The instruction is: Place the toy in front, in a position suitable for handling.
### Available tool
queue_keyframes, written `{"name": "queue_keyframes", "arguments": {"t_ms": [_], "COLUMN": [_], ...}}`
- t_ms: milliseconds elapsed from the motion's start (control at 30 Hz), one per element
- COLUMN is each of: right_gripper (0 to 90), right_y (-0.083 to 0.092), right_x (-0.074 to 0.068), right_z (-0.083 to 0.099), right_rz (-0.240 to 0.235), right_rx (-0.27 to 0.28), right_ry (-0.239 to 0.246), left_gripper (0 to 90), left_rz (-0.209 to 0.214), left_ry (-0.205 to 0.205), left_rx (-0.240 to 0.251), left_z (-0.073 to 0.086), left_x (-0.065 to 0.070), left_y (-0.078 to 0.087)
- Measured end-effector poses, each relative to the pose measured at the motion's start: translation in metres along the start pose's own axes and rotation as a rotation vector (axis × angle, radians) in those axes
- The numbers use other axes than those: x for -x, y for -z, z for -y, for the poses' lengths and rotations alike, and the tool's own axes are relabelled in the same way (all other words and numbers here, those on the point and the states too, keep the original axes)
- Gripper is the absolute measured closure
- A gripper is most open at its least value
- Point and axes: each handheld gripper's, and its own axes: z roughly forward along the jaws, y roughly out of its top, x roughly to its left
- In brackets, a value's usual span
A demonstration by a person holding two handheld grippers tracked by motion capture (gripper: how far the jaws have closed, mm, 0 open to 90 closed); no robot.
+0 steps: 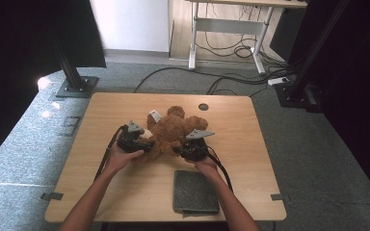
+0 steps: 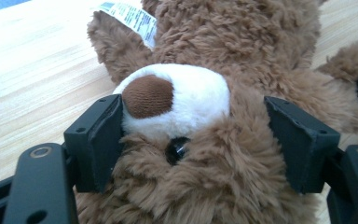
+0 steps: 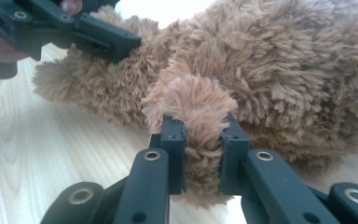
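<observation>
Surface: wooden table (image 1: 125, 192) on grey carpet, folded grey cloth (image 1: 195, 192) at near edge | Object: teddy bear (image 1: 171, 132) lying mid-table (white tag near its top) | left gripper (image 1: 147, 143): jaws wide, clasping the bear's head (image 2: 191, 140) | right gripper (image 3: 203, 158): jaws narrow, clamped on a furry limb (image 3: 200, 107).

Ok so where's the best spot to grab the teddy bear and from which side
Take the teddy bear by a limb or the head, coming in level from the person's side. The right claw already pinches a narrow, squashy limb; the left claw straddles the wider head at the muzzle. The round body looks too bulky for the jaws.
</observation>
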Motion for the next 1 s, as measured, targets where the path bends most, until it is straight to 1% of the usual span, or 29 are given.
{"name": "queue_keyframes", "arguments": {"t_ms": [33,67,100,133,167,200,233,267,333,367,400,433,500,533,567,600,633,667,700,800,833,867,900,933,967,1000], "right_gripper": [76.7,76.6,76.6,76.6,76.4,76.4,76.1,76.1,75.8,75.4,75.4,74.9,74.7,74.7,74.7,74.7,74.7,74.7,74.7,75.0,75.2,75.2,75.4,75.4,75.5,75.5], "right_y": [0.001,0.002,0.003,0.003,0.005,0.005,0.006,0.006,0.008,0.010,0.010,0.010,0.009,0.009,0.008,0.008,0.008,0.008,0.008,0.009,0.009,0.009,0.010,0.010,0.011,0.011], "right_x": [-0.001,-0.002,-0.003,-0.003,-0.001,-0.001,0.002,0.002,0.004,0.006,0.006,0.008,0.008,0.007,0.007,0.007,0.007,0.007,0.007,0.006,0.005,0.005,0.003,0.003,0.002,0.002], "right_z": [0.001,0.003,0.005,0.005,0.008,0.008,0.010,0.010,0.012,0.014,0.014,0.015,0.015,0.015,0.015,0.015,0.015,0.015,0.016,0.017,0.018,0.018,0.019,0.019,0.020,0.020], "right_rz": [0.002,0.004,0.006,0.006,0.010,0.010,0.017,0.017,0.025,0.033,0.033,0.038,0.043,0.045,0.044,0.044,0.043,0.043,0.038,0.032,0.026,0.026,0.034,0.034,0.041,0.040], "right_rx": [0.001,-0.001,0.000,0.000,0.001,0.001,-0.001,-0.001,-0.003,-0.010,-0.010,-0.012,-0.013,-0.012,-0.012,-0.012,-0.011,-0.011,-0.011,-0.011,-0.013,-0.013,-0.020,-0.020,-0.025,-0.026], "right_ry": [-0.005,-0.002,-0.005,-0.005,-0.023,-0.023,-0.036,-0.036,-0.045,-0.050,-0.050,-0.063,-0.072,-0.075,-0.078,-0.078,-0.080,-0.080,-0.078,-0.079,-0.071,-0.071,-0.073,-0.073,-0.073,-0.071], "left_gripper": [22.8,22.7,22.6,22.4,22.4,22.4,23.0,23.2,23.0,22.2,21.7,21.4,19.8,18.8,17.3,16.0,14.8,14.5,14.1,13.6,13.9,13.9,13.7,13.5,13.2,12.5], "left_rz": [-0.002,-0.002,-0.008,-0.008,-0.012,-0.009,0.006,0.006,0.018,0.009,0.009,-0.005,-0.006,0.004,0.007,0.007,-0.004,-0.004,-0.018,-0.028,-0.041,-0.041,-0.043,-0.043,-0.038,-0.024], "left_ry": [-0.009,-0.009,-0.020,-0.020,-0.024,-0.025,-0.016,-0.016,-0.006,0.001,0.001,0.013,0.019,0.029,0.031,0.031,0.026,0.026,0.029,0.032,0.019,0.019,0.005,0.005,0.006,0.020], "left_rx": [-0.001,-0.001,0.001,0.001,0.004,0.007,0.015,0.015,0.013,0.007,0.007,0.010,0.006,-0.017,-0.026,-0.026,-0.050,-0.050,-0.054,-0.056,-0.067,-0.067,-0.081,-0.081,-0.094,-0.106], "left_z": [0.000,0.000,-0.001,-0.001,-0.001,-0.001,0.001,0.001,0.007,0.014,0.014,0.022,0.025,0.030,0.031,0.031,0.034,0.034,0.034,0.032,0.030,0.030,0.027,0.027,0.024,0.022], "left_x": [0.002,0.002,0.007,0.007,0.009,0.011,0.015,0.015,0.016,0.016,0.016,0.015,0.015,0.016,0.017,0.017,0.020,0.020,0.022,0.022,0.021,0.021,0.019,0.019,0.016,0.011], "left_y": [0.000,0.000,0.003,0.003,0.006,0.010,0.022,0.022,0.032,0.039,0.039,0.043,0.044,0.041,0.039,0.039,0.032,0.032,0.026,0.023,0.019,0.019,0.014,0.014,0.009,0.005]}}
